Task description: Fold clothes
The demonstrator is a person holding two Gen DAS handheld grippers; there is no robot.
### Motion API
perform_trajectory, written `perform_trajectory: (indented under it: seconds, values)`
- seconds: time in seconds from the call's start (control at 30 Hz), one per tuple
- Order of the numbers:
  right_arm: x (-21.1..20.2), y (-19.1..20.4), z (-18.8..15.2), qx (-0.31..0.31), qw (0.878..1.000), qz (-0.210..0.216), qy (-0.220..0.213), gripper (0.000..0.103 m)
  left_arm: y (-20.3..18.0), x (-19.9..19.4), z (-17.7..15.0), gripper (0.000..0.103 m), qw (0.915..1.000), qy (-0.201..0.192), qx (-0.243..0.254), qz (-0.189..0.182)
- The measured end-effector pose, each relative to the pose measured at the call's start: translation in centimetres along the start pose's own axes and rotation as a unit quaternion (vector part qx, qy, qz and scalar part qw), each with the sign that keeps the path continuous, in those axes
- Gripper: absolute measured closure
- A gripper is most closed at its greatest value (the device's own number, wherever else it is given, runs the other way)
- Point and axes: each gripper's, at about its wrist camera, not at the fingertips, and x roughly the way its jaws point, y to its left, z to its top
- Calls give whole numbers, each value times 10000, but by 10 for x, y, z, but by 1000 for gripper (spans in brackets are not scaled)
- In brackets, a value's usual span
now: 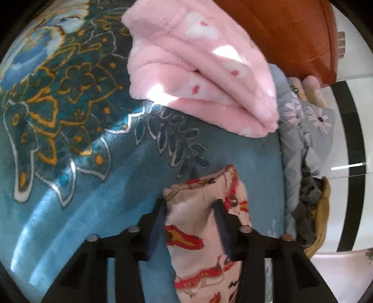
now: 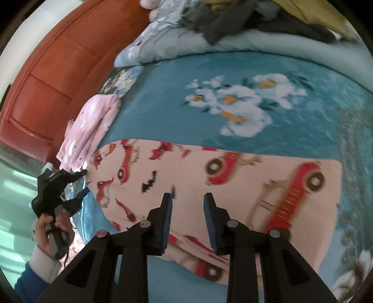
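Note:
A pale pink garment with red cars lies spread flat on the blue flowered blanket. In the left wrist view one end of it lies between the fingers of my left gripper, whose jaws stand apart on either side of the cloth. The left gripper also shows in the right wrist view, held by a hand at the garment's left end. My right gripper is open and empty, hovering over the garment's near middle.
A folded pink fleece piece lies on the blanket near the orange-brown headboard. A grey flowered quilt with dark clothes is bunched along the bed's edge. White floor with a black stripe lies beyond.

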Motion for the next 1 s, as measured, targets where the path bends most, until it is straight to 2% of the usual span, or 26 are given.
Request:
perform_trajectory:
  seconds: [0.1,0.17,0.3,0.4,0.47,0.57,0.63,0.67,0.77,0.83,0.87,1.0]
  values:
    - [-4,-10,-1,153,9999,-54,13,73,-5,2,-1,79,9996,-66,199,205]
    - [-12,-18,-3,269,9996,-42,-23,73,-10,-2,-4,83,9987,-146,395,276]
    - [-22,-29,-1,381,9991,-48,-152,73,-41,-26,-15,84,9943,-443,954,195]
    - [-28,-38,-1,485,9986,-83,-213,73,-86,-55,-33,84,9821,-712,1745,-56]
    - [-32,-45,-2,589,9979,-90,-260,73,-123,-77,-60,84,9673,-751,2388,-415]
    - [-40,-56,-5,723,9967,-111,-347,73,-178,-109,-102,84,9347,-798,3329,-954]
    - [-47,-64,-8,805,9958,-130,-404,73,-199,-119,-138,84,9165,-668,3740,-1255]
    - [-50,-69,-10,869,9952,-141,-435,73,-208,-111,-155,84,9123,-512,3853,-1287]
    - [-63,-87,-16,1110,9921,-206,-548,73,-231,-88,-207,84,8986,-33,4169,-1364]
    - [-73,-102,-22,1294,9890,-325,-646,73,-237,-57,-242,84,8967,608,4196,-1276]
    - [-78,-110,-26,1385,9872,-370,-693,73,-238,-42,-266,84,8881,868,4380,-1093]
    - [-93,-136,-42,1681,9813,-547,-767,73,-233,-13,-330,84,8516,1348,5033,-572]
